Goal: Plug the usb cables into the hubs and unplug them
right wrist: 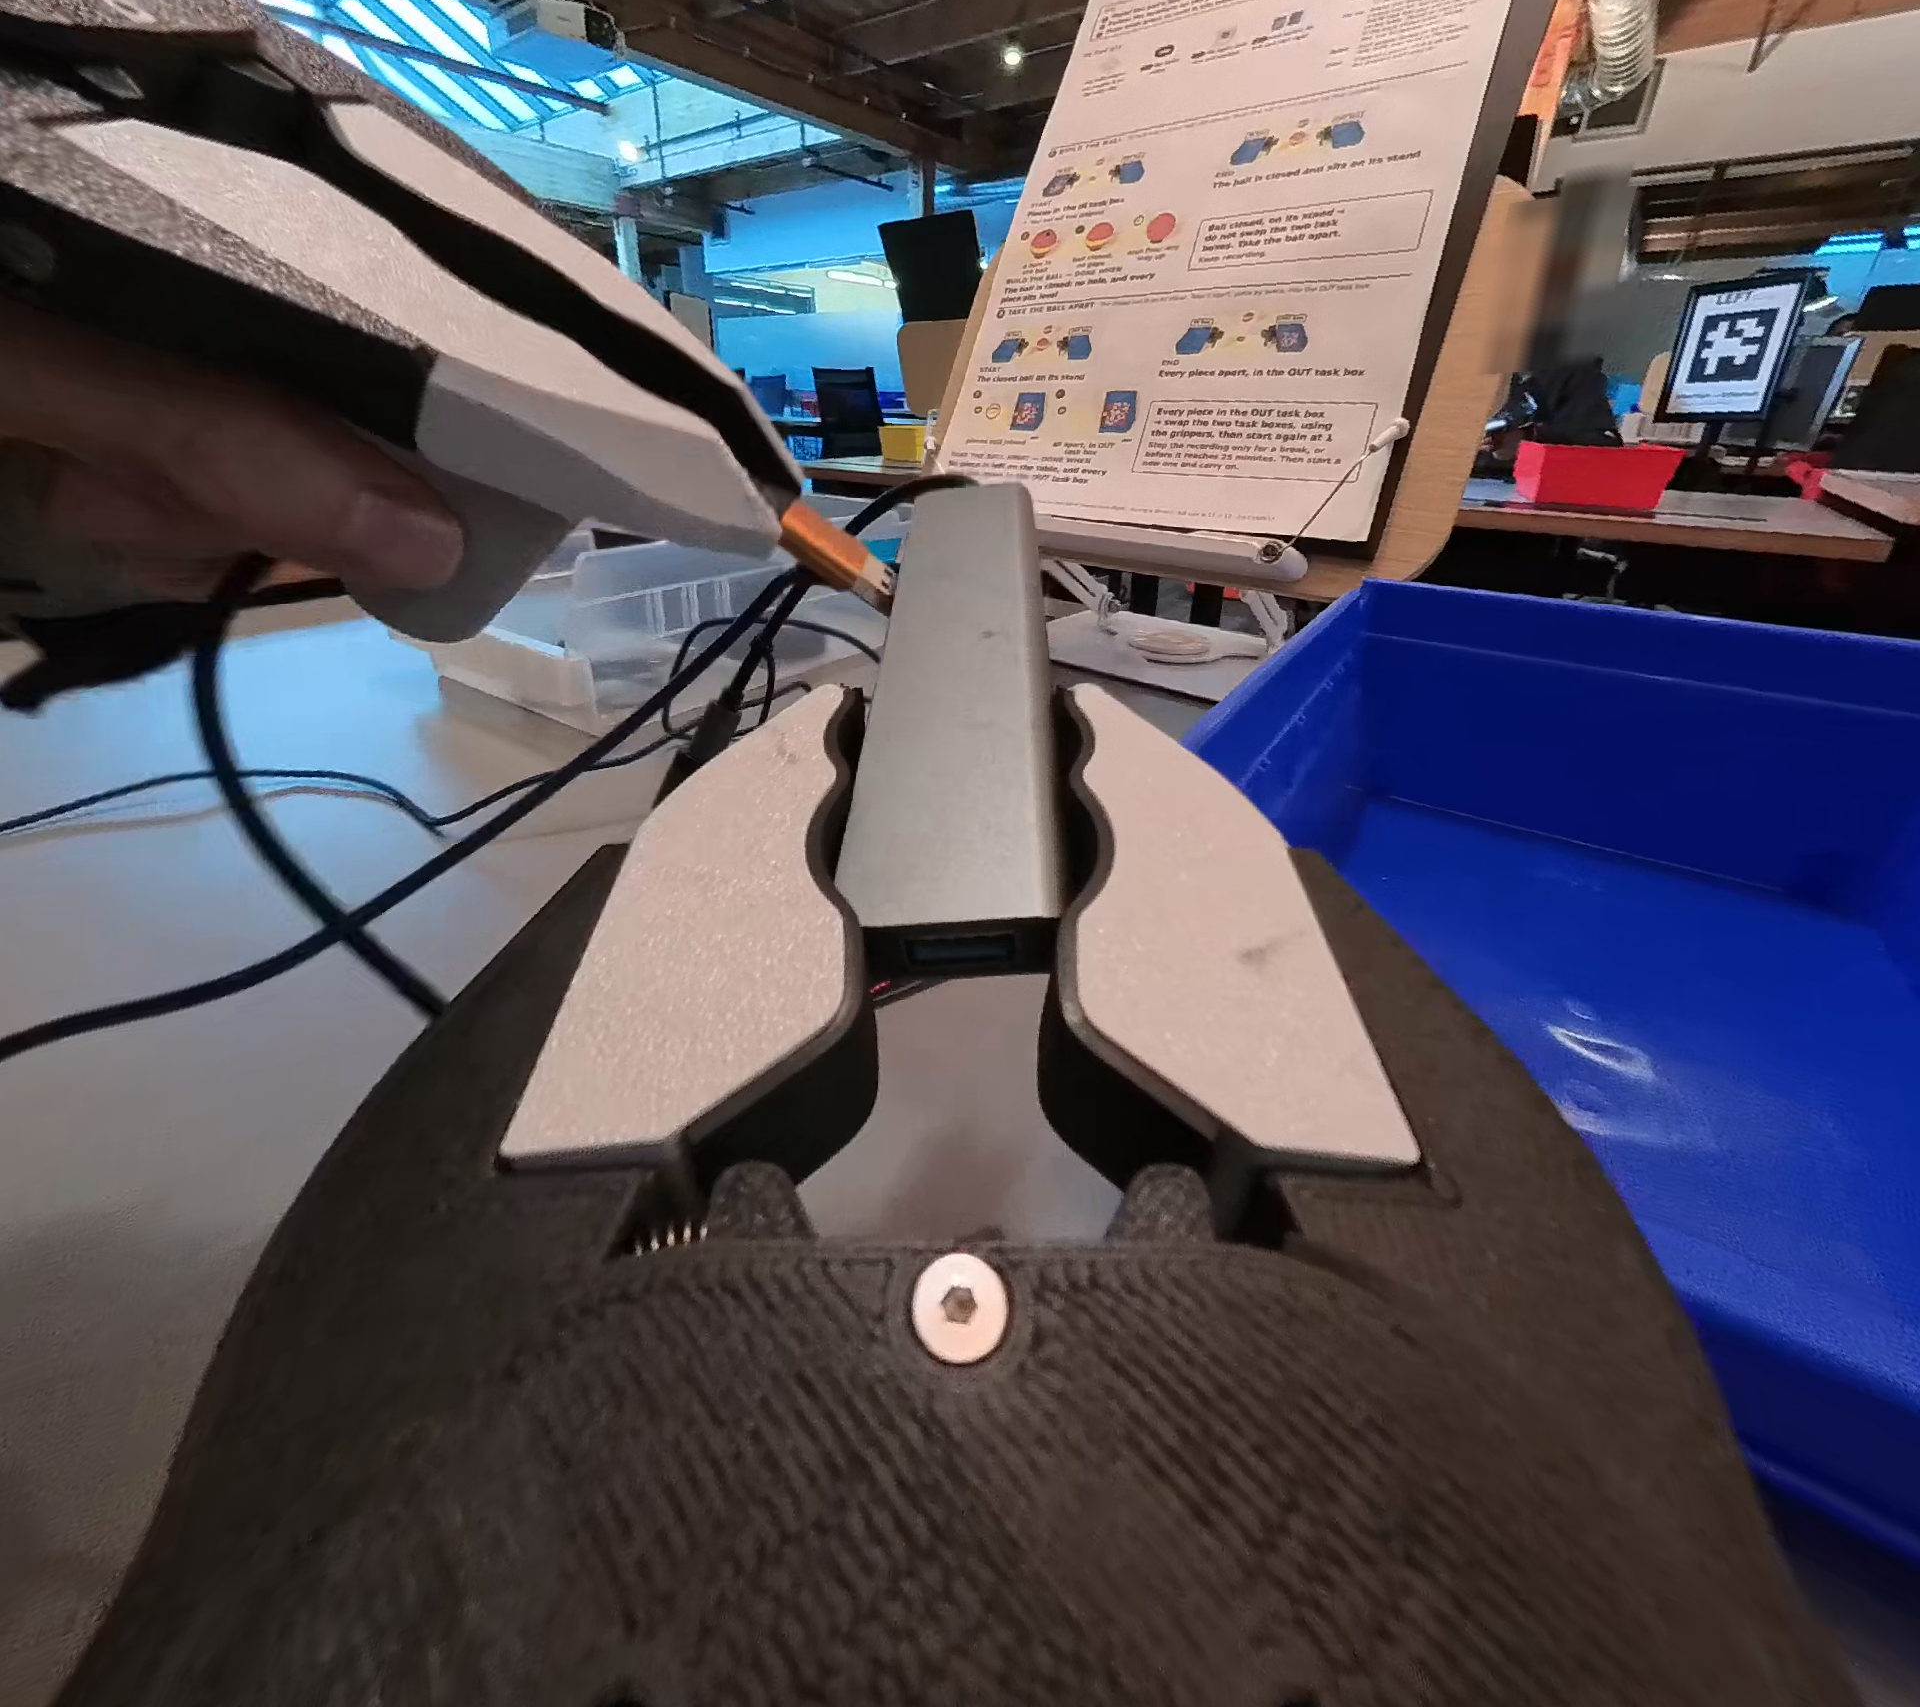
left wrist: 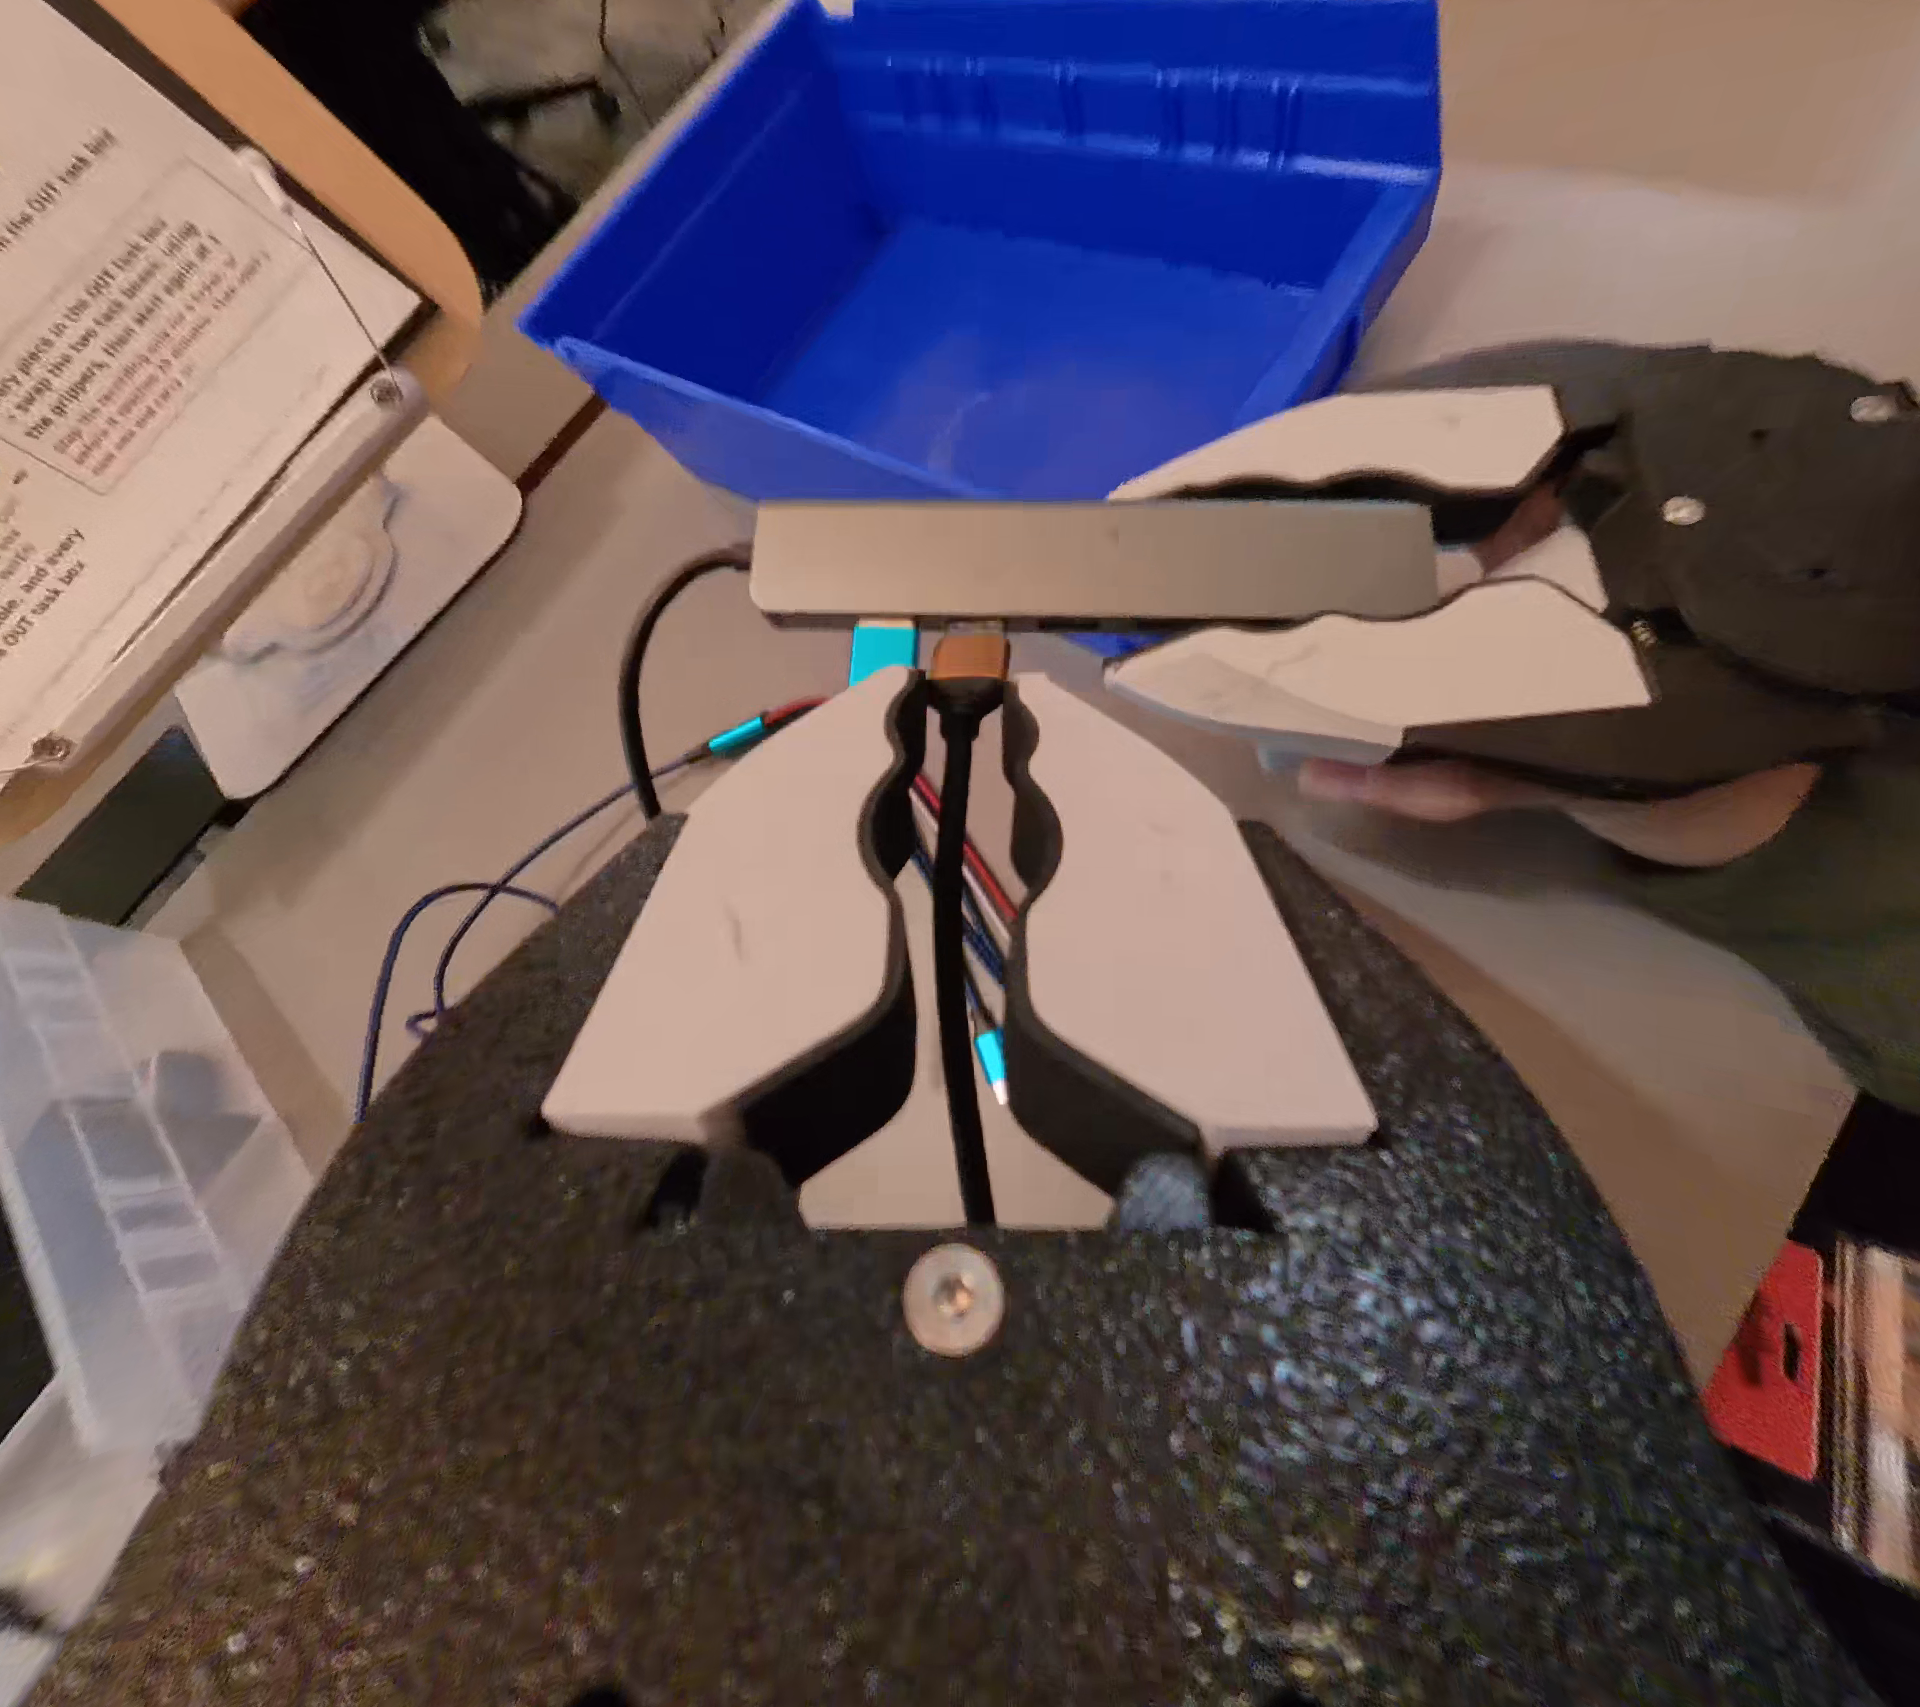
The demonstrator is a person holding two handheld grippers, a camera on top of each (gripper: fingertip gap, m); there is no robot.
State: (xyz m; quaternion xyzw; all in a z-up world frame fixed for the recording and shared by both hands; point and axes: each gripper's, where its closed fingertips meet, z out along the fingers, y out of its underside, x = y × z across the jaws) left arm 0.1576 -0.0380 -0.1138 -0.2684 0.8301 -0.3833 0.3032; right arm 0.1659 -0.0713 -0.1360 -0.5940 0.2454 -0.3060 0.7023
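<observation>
Sitting between hand-held gripper fingers: hub

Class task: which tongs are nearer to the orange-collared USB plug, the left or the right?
Left. The left tongs are shut on the orange-collared plug at the hub's side. The right tongs clamp the hub's far end, away from the plug.

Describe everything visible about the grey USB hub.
The grey USB hub is a slim, matte, metal-looking bar, clamped at one end by the right gripper and held above the table, beside the blue bin. Its near end shows one blue-lined port. An orange-collared plug, held by the left gripper, meets its long side next to a turquoise plug. A black cable leaves its far end.
</observation>
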